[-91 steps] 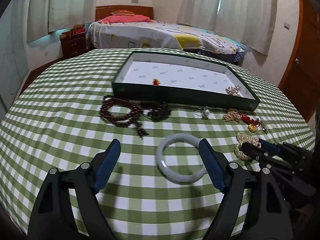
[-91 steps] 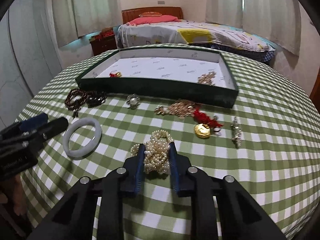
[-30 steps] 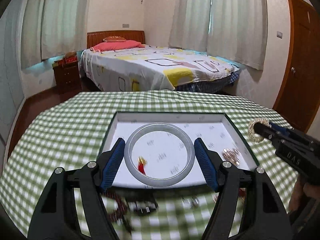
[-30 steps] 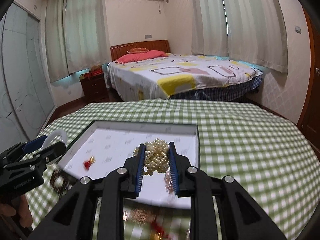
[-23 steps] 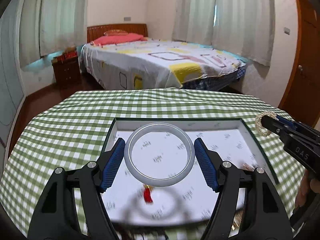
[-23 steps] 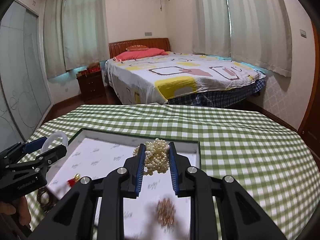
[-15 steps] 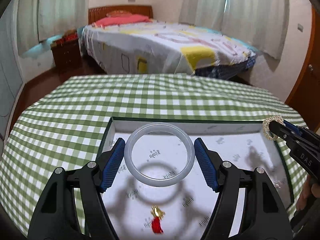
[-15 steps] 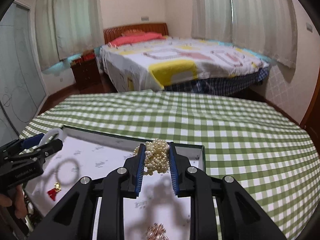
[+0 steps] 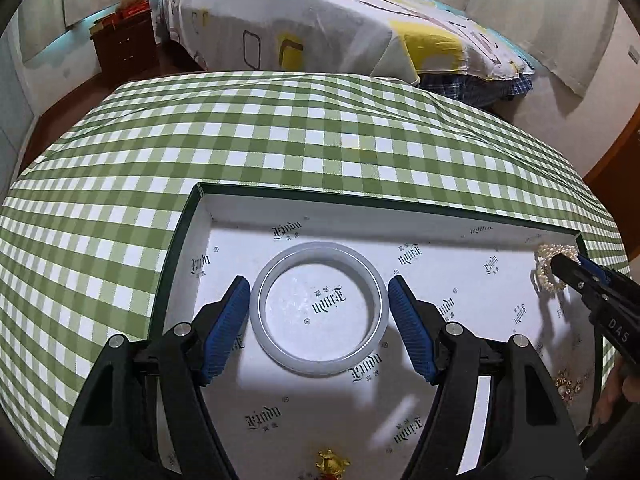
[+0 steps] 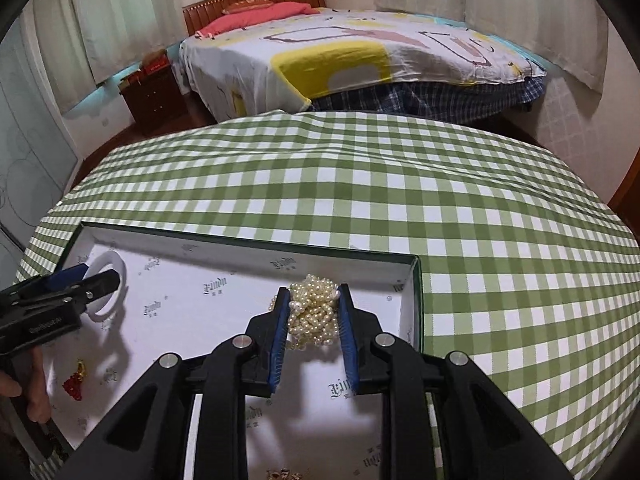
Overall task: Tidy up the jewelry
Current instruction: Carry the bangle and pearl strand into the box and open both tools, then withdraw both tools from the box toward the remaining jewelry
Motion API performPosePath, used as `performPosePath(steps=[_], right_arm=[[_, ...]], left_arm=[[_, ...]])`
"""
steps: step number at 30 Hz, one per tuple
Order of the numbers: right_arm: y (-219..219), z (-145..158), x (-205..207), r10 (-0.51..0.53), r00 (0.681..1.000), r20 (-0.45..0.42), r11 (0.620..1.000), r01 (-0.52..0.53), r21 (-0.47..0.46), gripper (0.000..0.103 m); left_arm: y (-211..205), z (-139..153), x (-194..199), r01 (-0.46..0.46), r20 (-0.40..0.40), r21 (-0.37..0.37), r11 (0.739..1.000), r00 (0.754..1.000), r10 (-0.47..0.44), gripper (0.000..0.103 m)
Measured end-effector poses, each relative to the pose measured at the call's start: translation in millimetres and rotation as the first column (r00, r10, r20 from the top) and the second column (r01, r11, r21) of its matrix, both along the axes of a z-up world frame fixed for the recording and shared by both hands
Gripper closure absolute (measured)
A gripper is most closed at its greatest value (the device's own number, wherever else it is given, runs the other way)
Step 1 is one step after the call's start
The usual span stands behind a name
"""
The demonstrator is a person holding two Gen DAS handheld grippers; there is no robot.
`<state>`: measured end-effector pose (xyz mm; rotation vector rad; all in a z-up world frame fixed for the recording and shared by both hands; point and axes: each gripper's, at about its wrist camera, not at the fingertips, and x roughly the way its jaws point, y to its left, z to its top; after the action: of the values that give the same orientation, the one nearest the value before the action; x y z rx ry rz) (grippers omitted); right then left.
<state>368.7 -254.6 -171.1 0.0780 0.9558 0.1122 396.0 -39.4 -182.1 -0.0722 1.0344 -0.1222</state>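
Observation:
A pale jade bangle (image 9: 316, 366) sits level between the blue pads of my left gripper (image 9: 317, 284), which is shut on it low over the white floor of the dark green tray (image 9: 360, 208), near its far left corner. In the right wrist view the same bangle (image 10: 116, 258) shows at the left gripper (image 10: 96, 276). A bundle of cream pearls (image 10: 314, 312) fills the gap of my right gripper (image 10: 314, 296), over the tray's far right corner (image 10: 414, 280). Its jaws are opening, with the pearls still touching both pads. The pearls (image 9: 546, 280) also show at the right gripper (image 9: 568, 264).
A red and gold charm (image 10: 74, 384) lies on the tray floor near its front left. A small gold piece (image 9: 568, 386) lies near the tray's right wall. Green checked cloth (image 10: 480, 240) covers the table around the tray. A bed (image 10: 360, 52) stands beyond the table.
Both grippers have moved forward and down over the tray, tilting more steeply, the bangle and pearls carried along. The right gripper's pads now stand slightly wider around the pearls.

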Motion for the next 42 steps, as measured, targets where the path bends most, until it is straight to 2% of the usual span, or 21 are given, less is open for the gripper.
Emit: performPosePath(steps=[3,5,9,14,18,23,31,36,42], right_arm=[[-2,-3,1,-0.007,1.000,-0.006,1.000,0.007,0.006,0.063],[-4,-1,0,-0.013,1.000,0.006,1.000,0.013,0.008,0.055],[-4,6,-3,-0.007,0.999,0.045,1.000,0.007,0.007,0.055],[-4,26,-26,-0.021,0.987,0.161,1.000,0.021,0.000,0.055],[-1,42,-51,-0.022,0.969,0.247,0.999,0.028,-0.022,0.055],[-2,53,-89,-0.032,0.951,0.307,0.999,0.037,-0.009,0.055],[-5,48,-153,-0.044,0.948,0.316,0.999,0.047,-0.004,0.055],[-5,34,-185,-0.045,0.952,0.302,0.999,0.048,-0.003,0.055],[1,10,-209,-0.011,0.971,0.240,1.000,0.007,0.015,0.063]], left_arm=[[-1,1,0,0.009,0.003,0.001,1.000,1.000,-0.009,0.032],[-3,2,1,0.009,0.008,0.006,1.000,1.000,-0.009,0.025],[-3,9,-4,-0.001,0.065,0.008,1.000,0.998,0.000,0.024],[2,28,-25,-0.012,0.189,0.001,1.000,0.982,0.011,0.023],[5,49,-53,-0.020,0.292,-0.016,1.000,0.956,0.024,0.023],[6,67,-93,-0.033,0.389,0.007,0.999,0.921,0.028,0.023],[1,73,-156,-0.041,0.460,0.043,0.998,0.888,0.017,0.023],[-2,68,-186,-0.046,0.464,0.049,0.998,0.886,0.018,0.023],[-3,61,-219,-0.059,0.472,0.082,0.995,0.881,0.013,0.023]])
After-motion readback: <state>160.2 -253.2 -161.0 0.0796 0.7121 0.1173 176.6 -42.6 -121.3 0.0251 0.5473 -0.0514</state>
